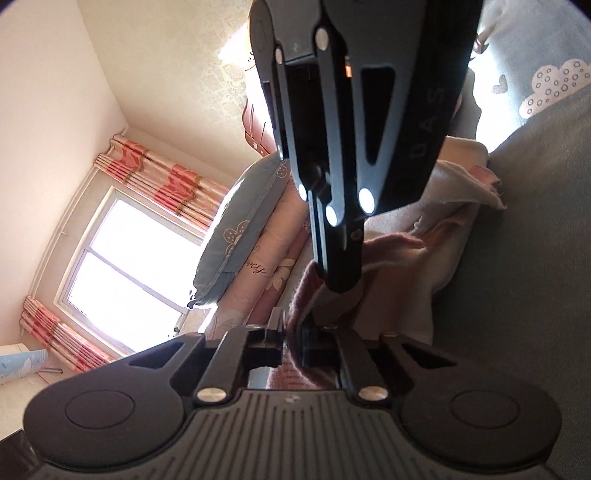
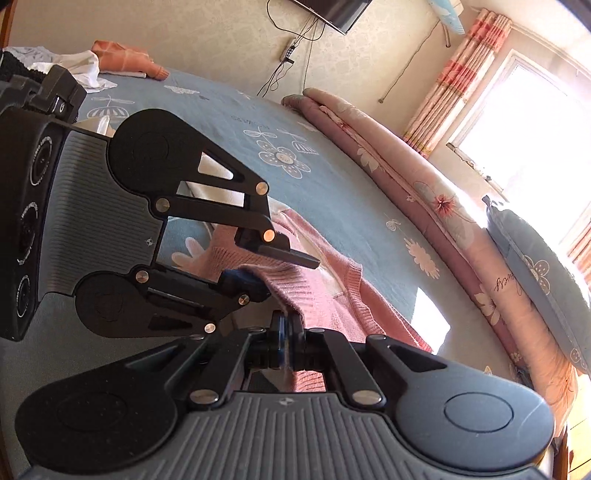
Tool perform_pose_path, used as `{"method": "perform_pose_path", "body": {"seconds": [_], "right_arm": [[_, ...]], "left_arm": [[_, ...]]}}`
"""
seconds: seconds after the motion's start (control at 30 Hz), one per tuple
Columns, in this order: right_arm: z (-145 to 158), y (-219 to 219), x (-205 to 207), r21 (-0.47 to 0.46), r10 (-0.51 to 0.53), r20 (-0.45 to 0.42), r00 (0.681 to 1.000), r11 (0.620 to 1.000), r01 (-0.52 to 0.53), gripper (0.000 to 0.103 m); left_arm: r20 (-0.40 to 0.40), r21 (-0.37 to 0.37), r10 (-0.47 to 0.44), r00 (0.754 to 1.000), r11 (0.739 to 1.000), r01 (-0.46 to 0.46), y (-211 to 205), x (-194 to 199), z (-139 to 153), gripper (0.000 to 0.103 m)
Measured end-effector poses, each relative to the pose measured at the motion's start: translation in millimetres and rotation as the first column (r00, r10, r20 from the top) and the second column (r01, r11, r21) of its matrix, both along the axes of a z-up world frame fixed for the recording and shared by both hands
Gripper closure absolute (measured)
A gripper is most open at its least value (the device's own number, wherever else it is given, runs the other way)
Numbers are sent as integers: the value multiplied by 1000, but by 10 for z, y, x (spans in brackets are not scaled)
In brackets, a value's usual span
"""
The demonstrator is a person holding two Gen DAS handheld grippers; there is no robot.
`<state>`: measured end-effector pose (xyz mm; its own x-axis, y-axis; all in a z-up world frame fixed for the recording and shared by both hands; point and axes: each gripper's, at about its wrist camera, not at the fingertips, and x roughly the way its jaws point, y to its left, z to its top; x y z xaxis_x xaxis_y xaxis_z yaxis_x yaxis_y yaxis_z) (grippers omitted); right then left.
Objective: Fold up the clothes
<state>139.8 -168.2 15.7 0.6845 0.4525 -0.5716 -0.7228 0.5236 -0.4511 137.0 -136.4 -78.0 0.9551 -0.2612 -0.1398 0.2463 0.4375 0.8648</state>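
Observation:
A pink knit sweater (image 2: 325, 291) lies on the blue bedspread (image 2: 332, 192) and is lifted at its near edge. My right gripper (image 2: 287, 328) is shut on that edge of the sweater. My left gripper (image 2: 280, 273) reaches in from the left, close beside the right one, with the knit edge between its fingers. In the left wrist view the left gripper (image 1: 293, 332) is shut on the pink sweater (image 1: 391, 266), and the right gripper (image 1: 340, 284) points down onto the same fabric just ahead of it.
A rolled pink floral quilt (image 2: 436, 206) and a blue pillow (image 2: 543, 273) lie along the bed's far side by the window (image 2: 535, 122). A pile of other clothes (image 2: 110, 62) sits at the far left of the bed. A dark screen (image 2: 332, 11) hangs on the wall.

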Motion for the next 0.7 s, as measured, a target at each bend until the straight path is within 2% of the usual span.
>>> {"method": "perform_pose_path", "body": {"seconds": [0.07,0.13,0.17,0.2,0.23,0.4,0.47,0.5,0.6,0.67,0.7], "right_arm": [[15,-43,-84,13,-13,26,1000,1000,13,98],[-21,-94,-181,14,-41,65,997,999,40,85],[-77,-120,-225,5,-72,95,993,997,72,65],[-134,-145,-270,-3,-103,125,987,995,104,50],[-201,-165,-295,-13,-131,149,980,991,135,46],[-612,-211,-245,-83,-253,219,942,957,277,45],[-776,-229,-225,-108,-299,249,921,937,333,45],[-827,-224,-229,-103,-313,263,913,932,349,45],[-820,-130,-298,-10,-316,286,905,943,332,44],[-865,-41,-261,-6,-325,257,910,941,338,34],[-906,-4,-238,-8,-333,245,911,939,345,34]], "left_arm": [[-33,-35,12,999,999,-13,16,28,80,97],[-63,-71,23,998,997,-27,27,62,152,97],[-78,-88,28,997,996,-34,32,80,186,97],[-93,-109,31,995,993,-41,44,103,223,97],[-104,-129,33,994,991,-47,60,127,259,97],[-127,-208,41,991,976,-67,147,205,419,97],[-135,-216,42,990,974,-71,156,233,453,97],[-134,-215,44,990,974,-72,162,253,461,97],[-139,-203,36,990,977,-64,184,260,429,97],[-138,-204,34,990,977,-62,169,278,419,97],[-140,-209,33,990,976,-62,169,284,424,97]]}}
